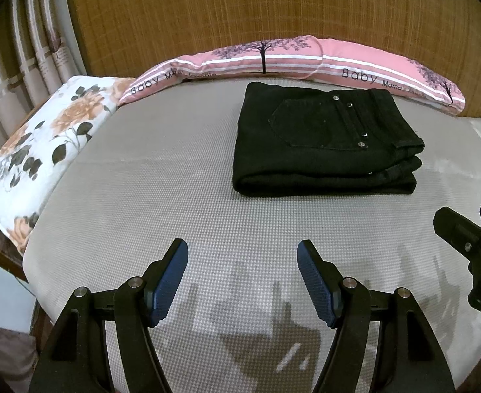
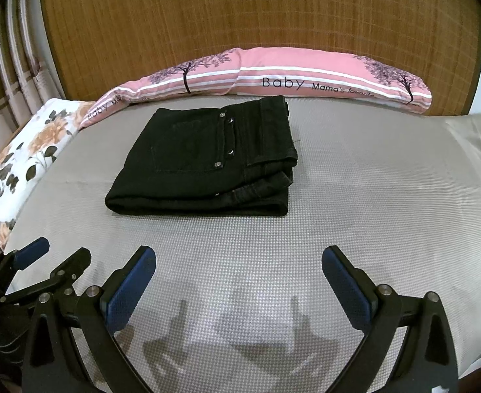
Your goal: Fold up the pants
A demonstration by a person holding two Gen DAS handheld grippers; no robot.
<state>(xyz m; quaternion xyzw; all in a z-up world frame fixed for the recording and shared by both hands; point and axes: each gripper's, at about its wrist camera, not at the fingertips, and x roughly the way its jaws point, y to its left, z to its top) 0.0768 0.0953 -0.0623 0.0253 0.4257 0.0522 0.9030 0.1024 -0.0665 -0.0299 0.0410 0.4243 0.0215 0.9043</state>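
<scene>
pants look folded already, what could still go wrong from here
The black pants lie as a folded stack on the grey bed cover, with both grippers open and clear of them. Two risks:

1. The layers at the waistband end look uneven and slightly sprung, so the stack may loosen if nudged.

2. The left gripper and right gripper sit close together in front of the stack; their jaws may bump each other or catch the near fold on any new approach.

My left gripper (image 1: 242, 273) hangs with fingers spread wide, gripping nothing; my right gripper (image 2: 239, 280) matches it. They sit side by side.
</scene>
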